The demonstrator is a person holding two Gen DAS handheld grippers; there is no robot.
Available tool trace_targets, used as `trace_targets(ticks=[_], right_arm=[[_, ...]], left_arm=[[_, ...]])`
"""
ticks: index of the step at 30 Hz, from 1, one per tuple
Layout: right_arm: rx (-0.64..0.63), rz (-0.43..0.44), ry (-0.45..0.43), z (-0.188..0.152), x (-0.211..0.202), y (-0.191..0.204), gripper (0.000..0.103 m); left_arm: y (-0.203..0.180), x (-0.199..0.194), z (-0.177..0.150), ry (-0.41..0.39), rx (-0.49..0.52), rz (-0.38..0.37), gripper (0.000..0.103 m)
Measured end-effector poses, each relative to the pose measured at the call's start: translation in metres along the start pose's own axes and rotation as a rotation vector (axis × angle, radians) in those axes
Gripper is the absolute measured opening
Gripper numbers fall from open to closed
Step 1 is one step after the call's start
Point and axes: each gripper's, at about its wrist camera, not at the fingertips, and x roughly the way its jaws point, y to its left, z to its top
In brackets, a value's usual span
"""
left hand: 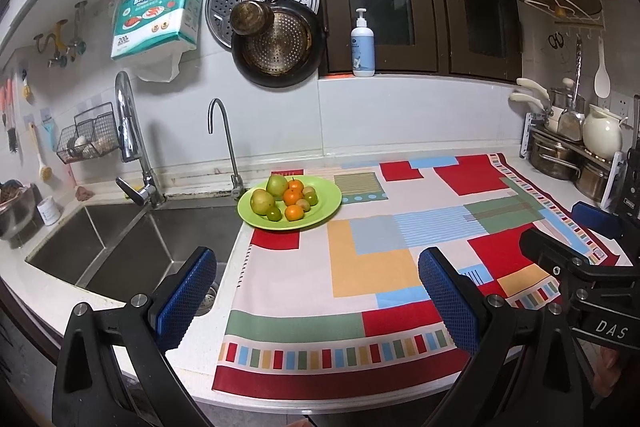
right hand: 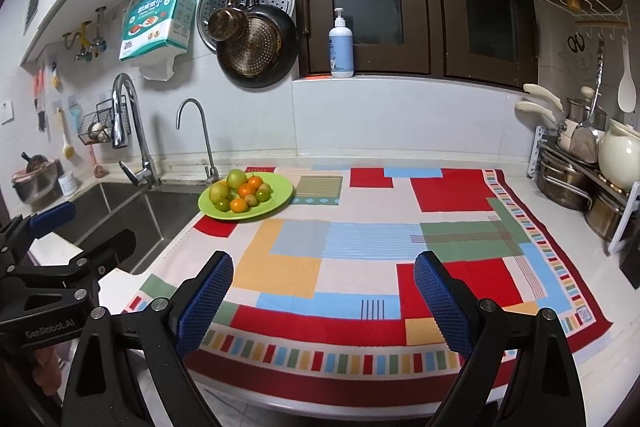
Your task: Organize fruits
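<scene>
Two pairs of tongs hover over the white stone surface (right hand: 624,331), and neither grips anything. The left tongs (left hand: 316,291), black-armed with blue mesh pads, stand wide apart over the near edge of the patchwork cloth of red, yellow, blue and green blocks (left hand: 384,267). The right tongs (right hand: 323,291), the same build, stand just as wide, empty air between the pads.

The round lime-green plastic plate (right hand: 280,189) sits at about eleven o'clock from the right tongs, on the far left corner of the cloth, just beside the steel sink (left hand: 120,247). On it lies a heap of fruit: two large yellow-green pears (left hand: 277,185), small orange mandarins (left hand: 293,195) and little green round fruits (left hand: 274,214), all touching one another.

From the left tongs the plate lies near twelve o'clock, well apart from the pads. The slim curved steel tap (left hand: 224,143) rises right behind the plate. At two o'clock in the right wrist view, steel pots on a rack (right hand: 568,183) crowd the far corner. A white pump bottle (right hand: 341,45) stands on the window ledge at twelve.
</scene>
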Motion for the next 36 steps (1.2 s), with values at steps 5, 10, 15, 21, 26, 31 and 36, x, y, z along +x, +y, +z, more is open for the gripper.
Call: trace_targets(ticks=[5, 10, 15, 21, 26, 31, 36], right_arm=[[0.003, 0.001, -0.005, -0.002, -0.005, 0.0, 0.093], [0.004, -0.001, -0.006, -0.003, -0.008, 0.0, 0.093], [0.004, -0.003, -0.011, -0.005, -0.011, -0.002, 0.093], [0.002, -0.005, -0.012, -0.005, -0.013, -0.003, 0.093], [0.004, -0.004, -0.013, -0.006, -0.015, -0.004, 0.093], [0.004, -0.006, -0.017, -0.008, -0.021, -0.009, 0.093], [0.004, -0.007, -0.017, -0.008, -0.022, -0.01, 0.093]], left_arm=[[-0.001, -0.004, 0.0, -0.005, 0.004, 0.004, 0.103], [-0.004, -0.007, -0.001, -0.006, 0.011, 0.004, 0.103], [-0.006, -0.01, -0.002, -0.009, 0.013, 0.009, 0.103], [-0.009, -0.013, -0.003, -0.012, 0.016, 0.011, 0.103], [-0.013, -0.016, -0.004, -0.018, 0.02, 0.017, 0.103], [-0.015, -0.018, -0.005, -0.022, 0.024, 0.016, 0.103], [-0.015, -0.019, -0.004, -0.019, 0.022, 0.016, 0.103]])
